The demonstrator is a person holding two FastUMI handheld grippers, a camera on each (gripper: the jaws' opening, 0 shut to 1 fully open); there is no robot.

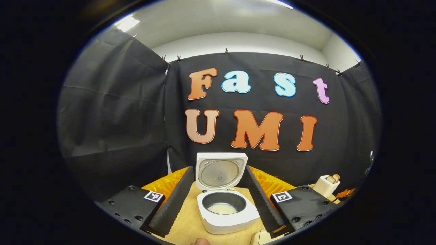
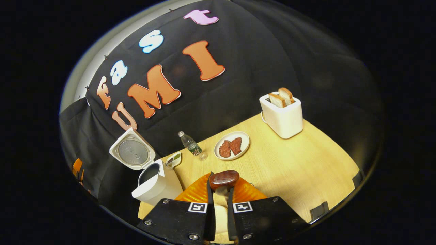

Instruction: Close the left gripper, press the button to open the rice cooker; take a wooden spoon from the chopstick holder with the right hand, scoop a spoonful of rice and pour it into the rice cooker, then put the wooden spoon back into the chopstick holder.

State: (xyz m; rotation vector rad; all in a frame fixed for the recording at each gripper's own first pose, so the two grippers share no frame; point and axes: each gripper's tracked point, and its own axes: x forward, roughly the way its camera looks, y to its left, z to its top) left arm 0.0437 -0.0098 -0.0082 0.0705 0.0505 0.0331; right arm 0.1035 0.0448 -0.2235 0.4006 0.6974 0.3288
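The white rice cooker [image 1: 227, 217] stands open on the wooden table, its lid [image 1: 219, 172] upright and pale rice [image 1: 222, 208] in the bottom of its pot. My left gripper [image 1: 218, 169] is open wide, with one finger on each side of the cooker and touching nothing. In the right gripper view the cooker [image 2: 155, 185] sits to the left. My right gripper [image 2: 221, 186] is shut on the neck of the wooden spoon [image 2: 223, 179], whose dark bowl sticks up past the fingertips. A cream-coloured thing [image 2: 220, 212] shows below between the fingers; I cannot tell whether it is the chopstick holder.
A white toaster [image 2: 282, 115] with two bread slices stands at the far right of the table, and also shows as the toaster [image 1: 326, 185]. A plate of meat [image 2: 231, 145], a water bottle [image 2: 190, 144] and a small dish [image 2: 173, 160] lie near the wall. A fingertip [image 1: 201, 241] shows at the bottom edge.
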